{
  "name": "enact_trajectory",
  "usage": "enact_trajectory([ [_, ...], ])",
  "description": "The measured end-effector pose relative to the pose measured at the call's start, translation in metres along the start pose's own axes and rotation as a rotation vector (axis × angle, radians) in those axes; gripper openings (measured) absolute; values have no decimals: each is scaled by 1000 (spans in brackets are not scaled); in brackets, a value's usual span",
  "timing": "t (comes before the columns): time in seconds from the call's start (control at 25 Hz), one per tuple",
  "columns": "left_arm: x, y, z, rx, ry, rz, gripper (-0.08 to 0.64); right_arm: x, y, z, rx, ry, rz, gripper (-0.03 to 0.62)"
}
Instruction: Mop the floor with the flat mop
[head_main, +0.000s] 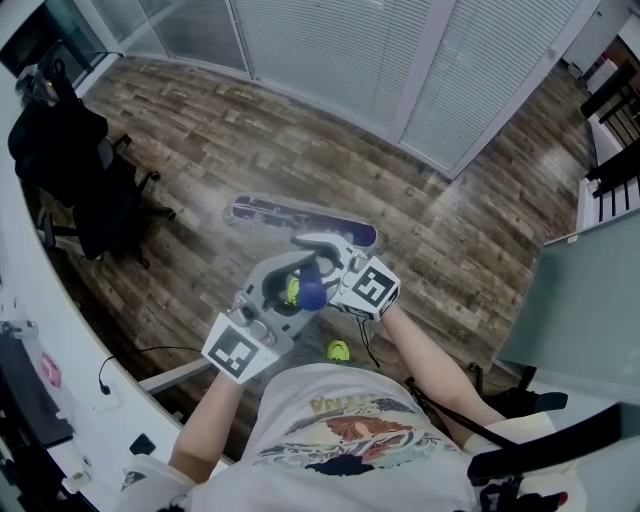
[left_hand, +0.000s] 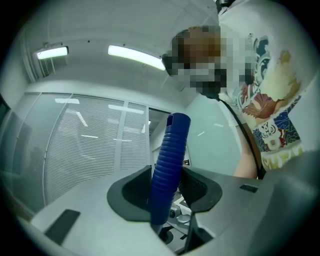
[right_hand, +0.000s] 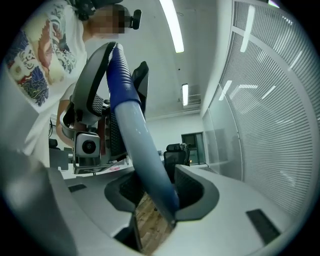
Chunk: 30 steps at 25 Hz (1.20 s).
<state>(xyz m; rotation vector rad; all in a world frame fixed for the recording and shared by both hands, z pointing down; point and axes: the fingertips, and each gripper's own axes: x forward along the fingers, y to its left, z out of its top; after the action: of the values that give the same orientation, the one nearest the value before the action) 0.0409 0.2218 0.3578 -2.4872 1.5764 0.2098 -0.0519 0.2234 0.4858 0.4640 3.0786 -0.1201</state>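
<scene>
The flat mop head (head_main: 300, 215) lies on the wood floor (head_main: 200, 130) ahead of me, purple and grey. Its handle (head_main: 312, 292) rises toward my chest and ends in a blue ribbed grip (left_hand: 169, 165). My left gripper (head_main: 288, 292) is shut on that ribbed grip, which stands between the jaws in the left gripper view (left_hand: 167, 195). Just beyond it, my right gripper (head_main: 322, 258) holds the pale blue pole (right_hand: 140, 150) below the grip; the pole crosses its jaws at a slant (right_hand: 160, 192) and lies against the right pad. Both grippers point roughly level, facing each other.
A black office chair draped with a dark jacket (head_main: 70, 170) stands at the left beside a white desk (head_main: 40, 330). Glass walls with blinds (head_main: 350, 60) close the far side. A frosted panel (head_main: 580, 300) stands at the right. A small yellow-green object (head_main: 338, 351) lies near my feet.
</scene>
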Motion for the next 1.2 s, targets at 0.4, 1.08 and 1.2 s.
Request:
enact_trajectory([
  [0.4, -22, -2, -30, 17, 60, -19, 152, 15, 7, -32, -6, 76, 84, 170],
  [1.08, 5, 185, -61, 12, 40, -57, 160, 135, -147, -38, 9, 114, 75, 181],
  [1.2, 8, 240, -62, -18, 45, -57, 163, 172, -186, -34, 13, 133, 71, 181],
])
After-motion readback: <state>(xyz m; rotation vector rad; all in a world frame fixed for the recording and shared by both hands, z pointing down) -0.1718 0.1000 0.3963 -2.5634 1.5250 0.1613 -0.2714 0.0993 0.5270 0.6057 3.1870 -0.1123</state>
